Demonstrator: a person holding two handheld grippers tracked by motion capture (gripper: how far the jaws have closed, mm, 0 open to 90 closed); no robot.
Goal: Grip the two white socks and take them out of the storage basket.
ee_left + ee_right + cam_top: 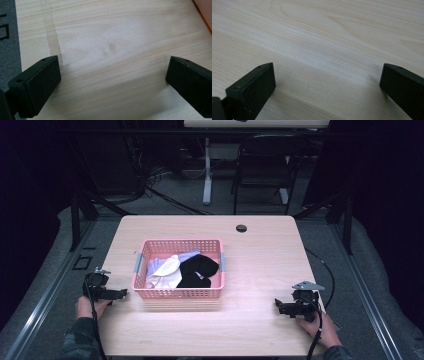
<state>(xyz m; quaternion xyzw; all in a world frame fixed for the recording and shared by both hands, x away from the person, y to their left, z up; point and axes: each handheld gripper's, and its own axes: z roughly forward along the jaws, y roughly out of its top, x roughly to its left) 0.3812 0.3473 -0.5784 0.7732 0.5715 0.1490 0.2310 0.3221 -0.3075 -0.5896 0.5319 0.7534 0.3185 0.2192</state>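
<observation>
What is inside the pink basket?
The pink basket holds a heap of cloth: a black piece on the right, a white piece in the middle, and a pale lilac piece behind it. Anything under the heap is covered.

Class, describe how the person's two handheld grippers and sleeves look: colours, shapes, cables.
Both grippers are black. The left gripper trails a black cable; the right gripper carries a grey three-cornered plate and a black cable. Their jaws are blocky black slabs. The sleeves look dark and patterned.
</observation>
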